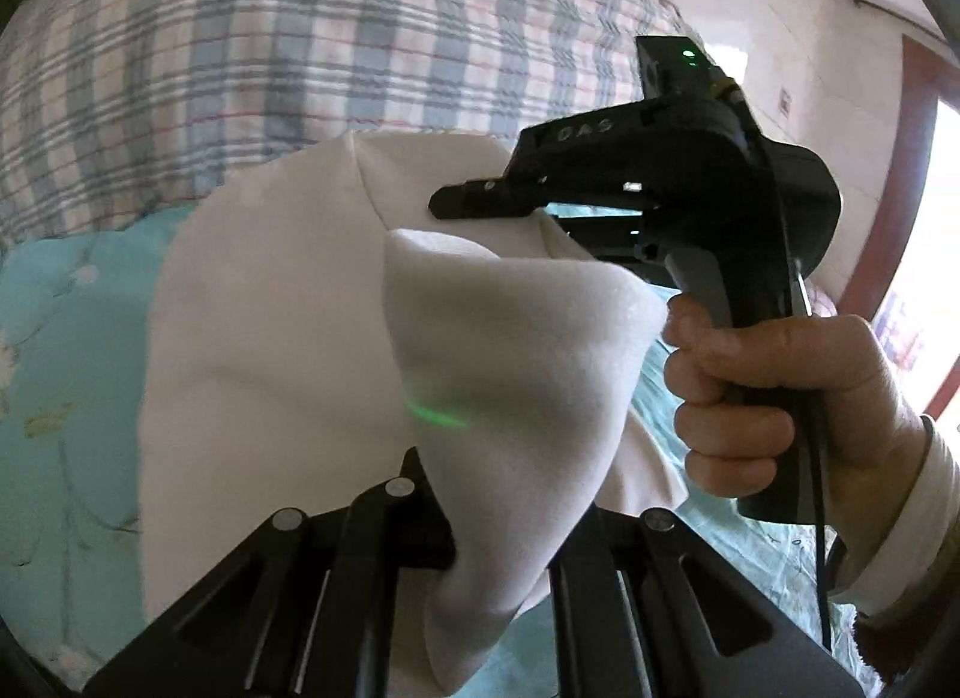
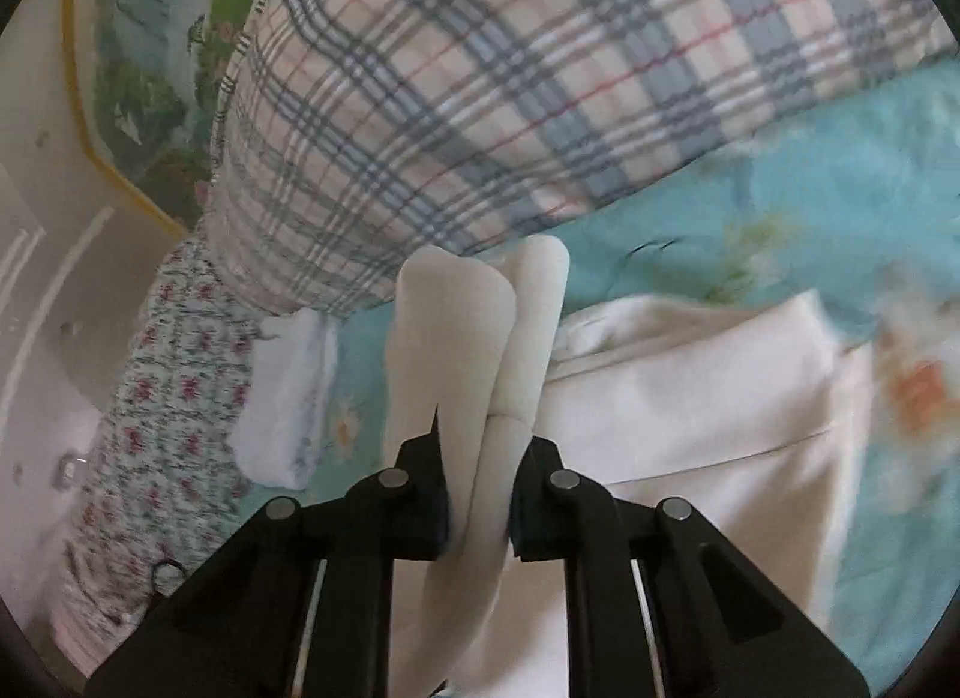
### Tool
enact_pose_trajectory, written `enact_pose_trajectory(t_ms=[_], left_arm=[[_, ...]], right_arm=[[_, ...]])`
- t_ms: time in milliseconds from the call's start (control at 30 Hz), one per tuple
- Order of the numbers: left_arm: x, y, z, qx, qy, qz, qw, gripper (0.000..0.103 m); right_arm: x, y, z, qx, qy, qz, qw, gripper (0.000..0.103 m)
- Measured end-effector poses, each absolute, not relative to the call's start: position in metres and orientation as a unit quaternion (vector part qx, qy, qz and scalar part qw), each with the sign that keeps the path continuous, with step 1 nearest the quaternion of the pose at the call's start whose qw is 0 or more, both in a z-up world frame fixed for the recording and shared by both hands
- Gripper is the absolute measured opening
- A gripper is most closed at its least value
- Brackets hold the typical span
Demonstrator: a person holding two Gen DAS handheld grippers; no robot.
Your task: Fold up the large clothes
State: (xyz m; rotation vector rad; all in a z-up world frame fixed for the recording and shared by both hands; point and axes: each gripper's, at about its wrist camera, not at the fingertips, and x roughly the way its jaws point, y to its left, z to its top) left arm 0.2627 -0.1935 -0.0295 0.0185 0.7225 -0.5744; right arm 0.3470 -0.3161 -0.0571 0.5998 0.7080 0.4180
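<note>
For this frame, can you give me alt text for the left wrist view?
The left gripper is shut on a raised fold of a white garment spread over a turquoise floral bedsheet. Opposite it, a hand holds the right gripper at the garment's far edge. A plaid quilt lies behind.

Soft matt white cloth garment (image 1: 270,338), black plastic jaws.

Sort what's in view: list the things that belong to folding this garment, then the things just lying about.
Job:
- white garment
- left gripper, shut on a bunched fold of it
- right gripper, shut on another fold
- right hand on the handle

Lying about:
- plaid quilt
- turquoise bedsheet
- folded white cloth
- floral cloth
- framed picture
</note>
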Motion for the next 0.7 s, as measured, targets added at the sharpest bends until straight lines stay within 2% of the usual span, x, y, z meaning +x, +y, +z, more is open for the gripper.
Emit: enact_pose_trajectory(t_ms=[167, 500, 600, 667, 700], left_arm=[[0.272, -0.228, -0.066, 0.020, 0.394, -0.288, 0.872, 0.007], [0.275, -0.244, -0.085, 0.059, 0.408, -0.287, 0.865, 0.010], [0.275, -0.238, -0.081, 0.043, 0.416, -0.299, 0.858, 0.023], [0.271, -0.233, -0.076, 0.029, 0.423, -0.314, 0.850, 0.042], [0.268, -0.231, -0.074, 0.024, 0.424, -0.319, 0.847, 0.046]], right_arm=[[0.343, -0.350, -0.096, 0.265, 0.373, 0.145, 0.877, 0.015], [0.351, -0.360, -0.126, 0.243, 0.398, 0.110, 0.878, 0.016], [0.347, -0.361, -0.125, 0.244, 0.394, 0.105, 0.880, 0.021], [0.342, -0.361, -0.121, 0.242, 0.392, 0.097, 0.882, 0.024], [0.338, -0.361, -0.119, 0.241, 0.389, 0.093, 0.884, 0.026]])
